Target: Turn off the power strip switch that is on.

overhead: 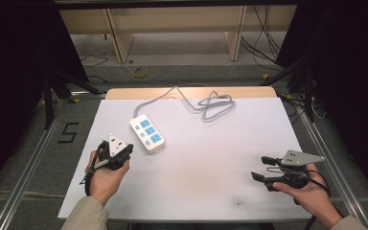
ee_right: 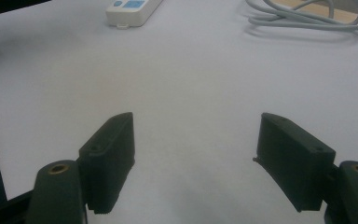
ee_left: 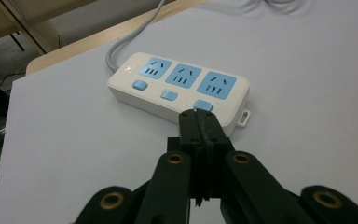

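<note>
A white power strip (overhead: 146,134) with three blue sockets and three blue switches lies left of centre on the white table (overhead: 196,177). My left gripper (overhead: 126,150) is shut with nothing in it, just left of the strip's near end. In the left gripper view the closed jaws of the left gripper (ee_left: 200,117) end right at the strip's (ee_left: 182,84) nearest blue switch (ee_left: 204,105); I cannot tell if they touch. My right gripper (overhead: 259,167) is open at the table's front right. In its own view the right gripper (ee_right: 196,140) hangs over bare table.
The strip's grey cable (overhead: 215,105) lies coiled at the back of the table, and shows as a cable coil (ee_right: 303,18) far off in the right gripper view. Metal rails (overhead: 31,158) run along both table sides. Wooden shelf legs (overhead: 117,36) and loose wires lie beyond.
</note>
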The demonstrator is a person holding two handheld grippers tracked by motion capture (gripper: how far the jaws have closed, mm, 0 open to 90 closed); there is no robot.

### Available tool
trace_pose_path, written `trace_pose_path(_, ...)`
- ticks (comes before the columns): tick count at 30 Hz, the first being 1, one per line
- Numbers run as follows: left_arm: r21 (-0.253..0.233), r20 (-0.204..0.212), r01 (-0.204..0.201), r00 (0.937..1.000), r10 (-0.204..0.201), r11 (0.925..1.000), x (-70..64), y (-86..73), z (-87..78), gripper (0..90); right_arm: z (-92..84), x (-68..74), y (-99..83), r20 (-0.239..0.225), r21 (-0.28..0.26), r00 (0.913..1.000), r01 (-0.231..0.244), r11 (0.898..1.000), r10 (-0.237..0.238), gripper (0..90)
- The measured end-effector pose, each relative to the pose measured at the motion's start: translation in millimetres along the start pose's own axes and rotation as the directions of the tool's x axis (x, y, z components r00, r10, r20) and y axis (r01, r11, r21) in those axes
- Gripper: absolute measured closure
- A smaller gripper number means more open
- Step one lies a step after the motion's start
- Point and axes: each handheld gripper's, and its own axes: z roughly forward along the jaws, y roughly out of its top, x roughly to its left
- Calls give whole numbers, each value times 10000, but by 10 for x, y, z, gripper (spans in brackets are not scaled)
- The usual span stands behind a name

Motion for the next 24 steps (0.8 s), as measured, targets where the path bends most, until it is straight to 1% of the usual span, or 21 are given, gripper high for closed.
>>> trace_pose_path(1, -8, -4, 39, 10000, -39, 10000, 2, 4, 10, 898, 0, 1, 0, -7, 10, 10000, -11, 10000, 11, 282)
trace_pose_path(7, 68, -63, -48, 10000, 49, 10000, 26, 32, 46, 898, 1, 0, 0, 10, -2, 10000, 7, 10000, -7, 281)
trace_pose_path(8, 50, -74, 18, 10000, -18, 10000, 26, 38, 54, 898, 1, 0, 0, 10, -3, 10000, 4, 10000, -4, 282)
trace_pose_path(13, 141, -120, -33, 9999, 34, 9999, 57, 70, 80, 898, 2, 3, 0, 7, 16, 10000, -8, 10000, 8, 281)
trace_pose_path(14, 109, -145, 33, 9999, -31, 9999, 56, 74, 88, 898, 2, 3, 0, 5, 17, 10000, -5, 10000, 5, 282)
trace_pose_path(16, 162, -165, -52, 9998, 55, 9999, 70, 92, 99, 898, 2, 5, 1, 7, 17, 10000, -9, 10000, 9, 282)
trace_pose_path(21, 117, -238, 15, 9997, -12, 9999, 80, 116, 117, 898, 4, 7, 0, 9, 20, 10000, -8, 10000, 7, 281)
trace_pose_path(22, 160, -240, -71, 9997, 75, 9998, 94, 131, 121, 898, 4, 7, 0, 7, 19, 10000, -3, 10000, 3, 282)
trace_pose_path(24, 107, -272, -29, 9996, 32, 9999, 94, 137, 128, 898, 4, 8, 0, 6, 17, 10000, -1, 10000, 1, 282)
